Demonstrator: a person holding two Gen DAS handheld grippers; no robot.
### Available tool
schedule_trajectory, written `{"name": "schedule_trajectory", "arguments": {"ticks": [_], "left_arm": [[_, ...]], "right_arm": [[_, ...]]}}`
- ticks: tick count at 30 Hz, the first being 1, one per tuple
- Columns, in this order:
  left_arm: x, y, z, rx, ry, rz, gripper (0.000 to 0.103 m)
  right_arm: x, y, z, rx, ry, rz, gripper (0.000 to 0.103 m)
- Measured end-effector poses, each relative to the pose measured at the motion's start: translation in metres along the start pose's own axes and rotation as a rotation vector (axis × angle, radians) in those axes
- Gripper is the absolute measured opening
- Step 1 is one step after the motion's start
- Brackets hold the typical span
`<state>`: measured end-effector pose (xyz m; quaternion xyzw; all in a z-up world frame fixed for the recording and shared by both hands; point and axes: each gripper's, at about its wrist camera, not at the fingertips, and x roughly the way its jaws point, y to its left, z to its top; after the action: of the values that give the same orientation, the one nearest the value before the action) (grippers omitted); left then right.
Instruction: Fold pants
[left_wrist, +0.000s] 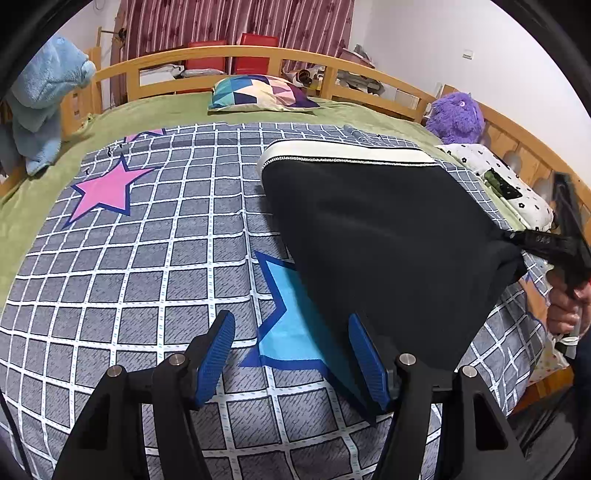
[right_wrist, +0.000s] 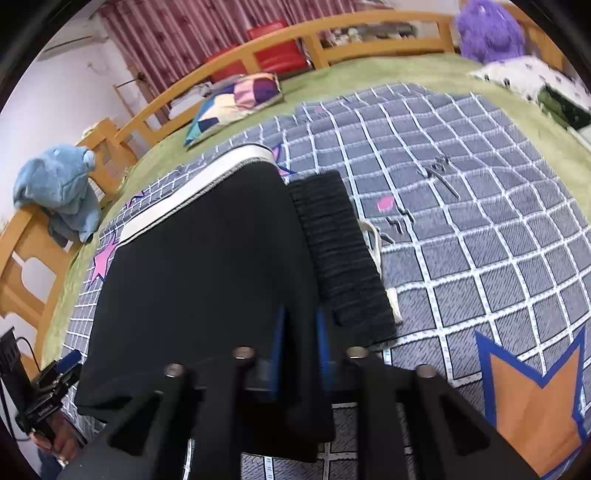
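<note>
Pants (left_wrist: 388, 236), black with a white waistband, lie folded on the bed's grid-patterned quilt (left_wrist: 147, 258), toward the side with the purple plush (left_wrist: 456, 116). Right gripper (right_wrist: 301, 343) is clenched on their near edge. Left gripper (left_wrist: 291, 354) stands released, nothing between its blue pads.

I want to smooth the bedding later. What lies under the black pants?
The black pants lie on the grey checked quilt, covering part of a blue star and a pink star. Whatever else is beneath is hidden.
</note>
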<state>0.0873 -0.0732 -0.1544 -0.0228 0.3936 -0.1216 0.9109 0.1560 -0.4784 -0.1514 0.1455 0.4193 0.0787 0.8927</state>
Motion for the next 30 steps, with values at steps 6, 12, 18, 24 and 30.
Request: {"name": "schedule_trajectory", "arguments": {"ticks": [6,12,18,24,30], "left_arm": [[-0.008,0.006,0.001,-0.036,-0.021,-0.034,0.062],[-0.012,-0.003,0.007,-0.060,-0.001,-0.087,0.062],[-0.009,-0.041,0.026,-0.068,0.002,-0.182,0.062],[0.041,-0.069,-0.018,-0.027,0.085,-0.041,0.069],[0.033,-0.047,-0.006,-0.104,0.123,-0.130,0.069]], "right_arm": [[-0.059,-0.007,0.001,0.062,-0.197,-0.015,0.008],[-0.017,-0.030,-0.013,0.067,0.019,-0.131,0.015],[-0.070,0.001,-0.029,-0.052,-0.227,-0.126,0.016],[-0.016,0.012,-0.051,-0.197,-0.027,-0.194,0.017],[-0.018,-0.010,-0.062,-0.127,-0.043,-0.110,0.017]]}}
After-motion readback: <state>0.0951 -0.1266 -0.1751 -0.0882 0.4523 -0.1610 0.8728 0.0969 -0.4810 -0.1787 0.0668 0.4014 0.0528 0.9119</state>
